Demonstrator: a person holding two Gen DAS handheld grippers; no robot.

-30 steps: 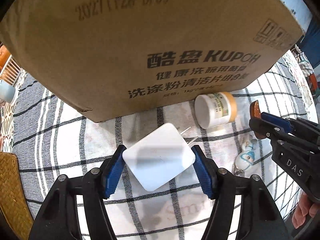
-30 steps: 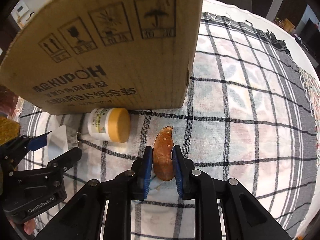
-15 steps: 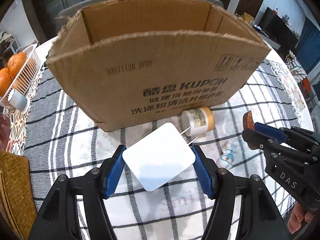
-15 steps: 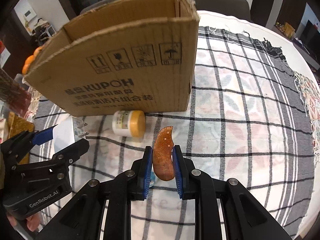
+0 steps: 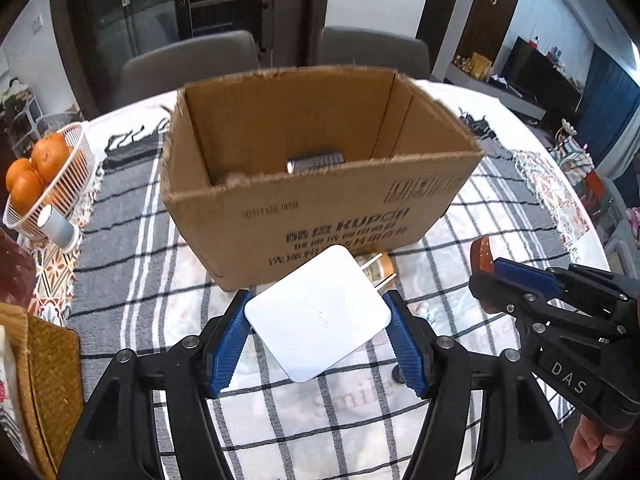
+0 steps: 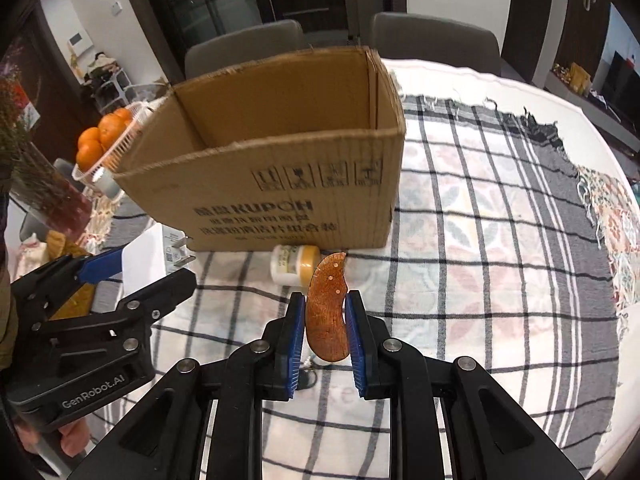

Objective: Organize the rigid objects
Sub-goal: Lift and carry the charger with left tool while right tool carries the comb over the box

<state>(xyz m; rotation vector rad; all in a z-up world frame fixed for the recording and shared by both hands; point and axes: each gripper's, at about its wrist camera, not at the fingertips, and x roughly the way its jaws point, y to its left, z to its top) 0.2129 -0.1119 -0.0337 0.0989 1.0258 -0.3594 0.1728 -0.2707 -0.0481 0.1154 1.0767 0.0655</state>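
Two grey chairs (image 5: 188, 60) behind plaid tablecloth (image 5: 500, 216)

I see a white charger (image 5: 318, 314) between my left blue pads (image 5: 224, 340), an orange-brown speckled comb (image 6: 327, 314) between my right ones, brown cardboard box (image 5: 320, 216) ahead, grey-checked cloth (image 6: 480, 280) below.

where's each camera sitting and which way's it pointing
Left wrist: sits on the left gripper, looking down and forward at the white charger it grips and into the cardboard box; the right gripper and fingers show at right.
Right wrist: sits on the right gripper, looking down at the brown comb it grips; left gripper at left.
Shared: box, jar, orange basket, checked cloth.
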